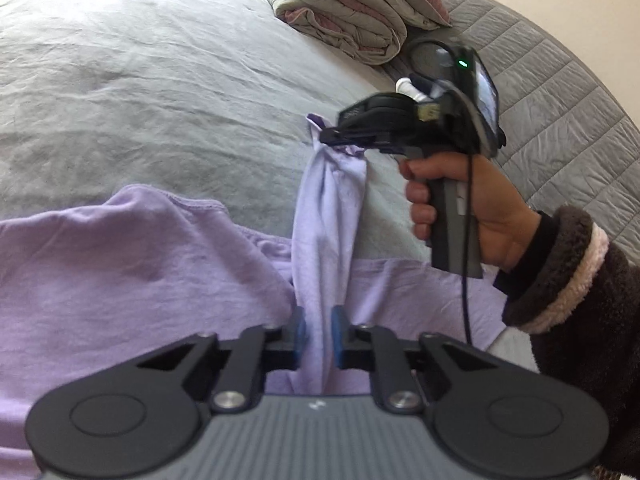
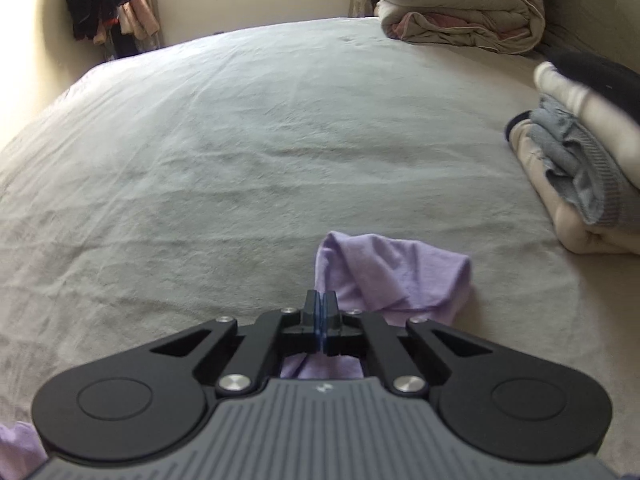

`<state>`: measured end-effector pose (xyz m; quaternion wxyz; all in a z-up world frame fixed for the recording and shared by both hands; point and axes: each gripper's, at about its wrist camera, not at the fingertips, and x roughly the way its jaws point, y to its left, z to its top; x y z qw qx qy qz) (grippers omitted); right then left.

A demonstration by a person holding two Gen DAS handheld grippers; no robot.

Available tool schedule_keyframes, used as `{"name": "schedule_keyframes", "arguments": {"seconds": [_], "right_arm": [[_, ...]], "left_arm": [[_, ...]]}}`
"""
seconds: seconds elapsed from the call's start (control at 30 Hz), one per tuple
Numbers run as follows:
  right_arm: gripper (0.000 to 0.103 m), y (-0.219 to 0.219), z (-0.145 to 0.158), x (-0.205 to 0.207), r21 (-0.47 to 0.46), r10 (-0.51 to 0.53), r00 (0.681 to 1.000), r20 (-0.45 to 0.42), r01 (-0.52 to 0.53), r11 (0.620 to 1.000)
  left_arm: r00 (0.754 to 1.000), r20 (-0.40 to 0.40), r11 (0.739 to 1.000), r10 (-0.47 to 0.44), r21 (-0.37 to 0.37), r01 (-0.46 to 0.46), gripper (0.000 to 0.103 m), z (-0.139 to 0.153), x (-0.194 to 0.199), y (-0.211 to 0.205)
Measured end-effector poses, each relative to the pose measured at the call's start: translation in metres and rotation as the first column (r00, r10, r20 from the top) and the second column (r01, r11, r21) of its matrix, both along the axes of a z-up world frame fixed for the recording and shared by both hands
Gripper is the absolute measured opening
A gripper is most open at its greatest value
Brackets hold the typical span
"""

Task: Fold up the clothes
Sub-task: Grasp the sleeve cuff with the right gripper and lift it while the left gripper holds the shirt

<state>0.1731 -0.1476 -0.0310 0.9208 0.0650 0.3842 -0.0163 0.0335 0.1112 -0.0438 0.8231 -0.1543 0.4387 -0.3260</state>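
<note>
Pale lilac cotton garment lies crumpled on the near part of a bed covered with a wrinkled grey-green sheet. One narrow strip of the lilac cloth is stretched taut between the two claws, lifted off the sheet.

Left claw: blue pads sit on either side of the near end of the strip, cloth bunched between them and pinched. Black linkage arms and grey ribbed body fill the near edge of the left wrist view.

Right claw: pads pressed together on the far end of the same strip; in the right wrist view a loose fold of lilac cloth spills out just to the right of the tips, with more showing under the linkage. From the left wrist view this claw appears side-on, held by a person's hand in a dark fleece sleeve with a pale fuzzy cuff; a black cable hangs from the handle.

Far right on the bed: folded quilted duvet, beige with pink lining. Right edge, nearer: stack of folded clothes in cream, grey-blue and dark tones. Far left corner of the room: dark clothes hanging beside a window. Grey quilted headboard or cover runs along the right.
</note>
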Motion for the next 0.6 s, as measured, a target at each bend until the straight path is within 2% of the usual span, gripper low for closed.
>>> {"name": "schedule_keyframes", "arguments": {"seconds": [0.03,0.3,0.4,0.6], "right_arm": [[0.0,-0.005,0.004,-0.003,0.011,-0.005,1.0,0.007,0.005,1.0],[0.0,-0.032,0.046,-0.023,0.059,-0.039,0.996,0.08,0.034,0.998],[0.0,-0.035,0.064,-0.03,0.073,-0.047,0.992,0.117,0.038,0.997],[0.0,-0.029,0.104,-0.044,0.073,-0.038,0.977,0.212,0.023,0.997]], "left_arm": [[1.0,0.006,1.0,0.011,-0.01,-0.011,0.002,0.001,-0.001,0.002],[0.994,0.081,0.995,0.075,-0.066,-0.07,0.001,0.011,-0.009,0.016],[0.986,0.131,0.991,0.105,-0.1,-0.092,0.0,0.019,-0.014,0.022],[0.963,0.222,0.971,0.153,-0.213,-0.105,0.0,0.039,-0.025,0.037]]}}
